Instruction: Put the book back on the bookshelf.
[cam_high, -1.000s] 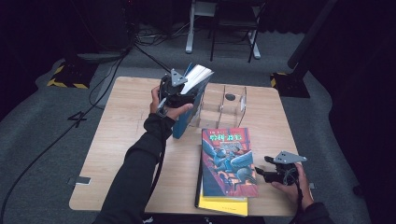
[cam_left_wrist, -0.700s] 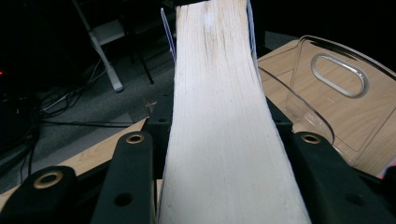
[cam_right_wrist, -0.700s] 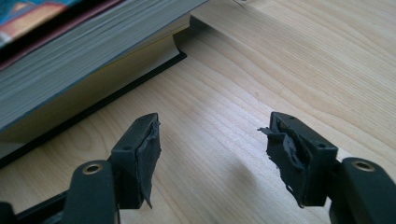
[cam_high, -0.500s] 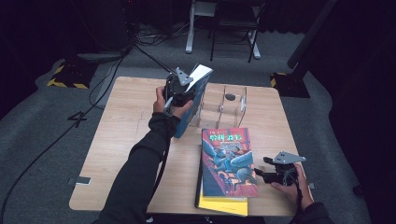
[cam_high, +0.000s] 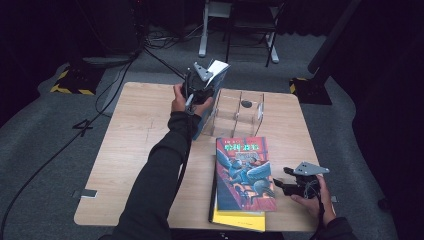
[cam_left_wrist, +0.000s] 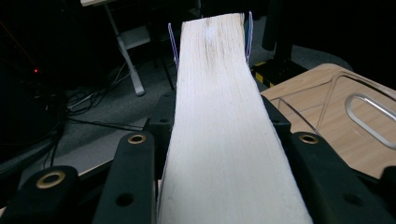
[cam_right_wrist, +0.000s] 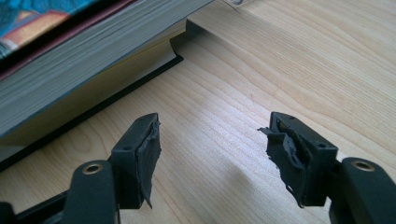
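We hold a blue book (cam_high: 209, 95) in our left gripper (cam_high: 200, 89), the jaws clamped on its two covers with the pale page edge (cam_left_wrist: 219, 116) running up between them in the left gripper view. The book stands tilted, lifted off the table (cam_high: 140, 130), just to the left of the clear rack (cam_high: 240, 112) and touching or nearly touching its left wall; we cannot tell which. The rack's compartments stand at the far middle of the table, and a small dark thing (cam_high: 246, 104) lies inside it.

Nearer to us than the rack, a stack of books (cam_high: 242, 180) lies flat, the top one with a picture cover, a yellow one under it.

Our right gripper (cam_high: 285, 185) rests low on the table just right of that stack, its jaws apart with bare wood between the worn pads (cam_right_wrist: 148, 149), gripping nothing.
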